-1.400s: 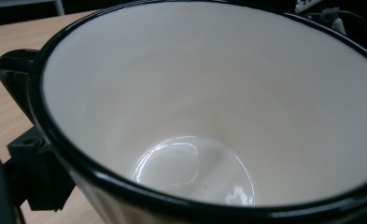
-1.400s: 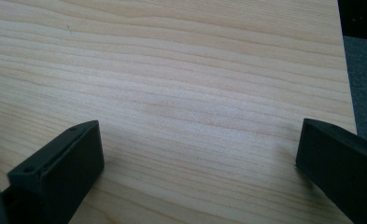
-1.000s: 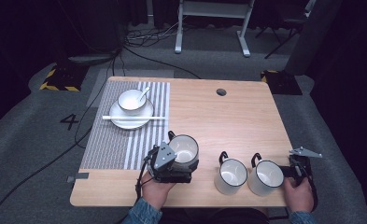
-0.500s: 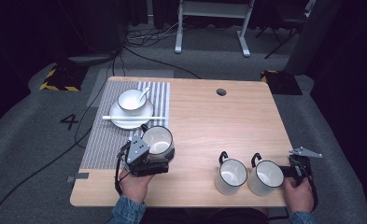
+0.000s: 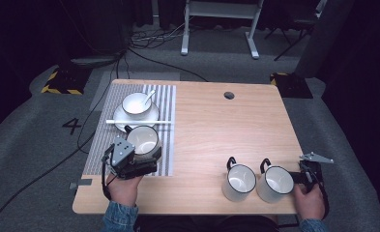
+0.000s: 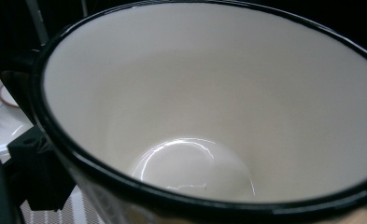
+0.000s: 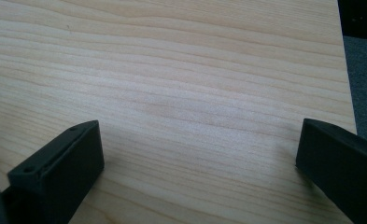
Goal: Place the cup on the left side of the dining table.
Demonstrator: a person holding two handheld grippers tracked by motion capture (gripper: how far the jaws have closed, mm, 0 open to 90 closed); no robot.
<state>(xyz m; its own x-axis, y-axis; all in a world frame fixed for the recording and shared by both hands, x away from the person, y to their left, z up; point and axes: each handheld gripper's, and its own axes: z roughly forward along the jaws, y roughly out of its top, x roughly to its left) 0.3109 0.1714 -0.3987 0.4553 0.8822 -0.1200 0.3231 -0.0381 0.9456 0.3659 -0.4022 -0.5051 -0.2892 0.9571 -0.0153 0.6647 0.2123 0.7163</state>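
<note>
My left tool (image 5: 138,162) grips mug (image 5: 142,140), held over striped mat (image 5: 167,104), just short of plate (image 5: 151,115). Right tool (image 5: 307,178) open, idle on tabletop (image 5: 216,125). Risk: mug clips chopstick (image 5: 139,123) or plate, rim grip slips. Half second ago mug was farther from plate.

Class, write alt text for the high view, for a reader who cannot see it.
A person's left gripper holds a white mug over a striped placemat near a bowl on a plate. Two more mugs stand by the open right gripper on the wooden table.
</note>
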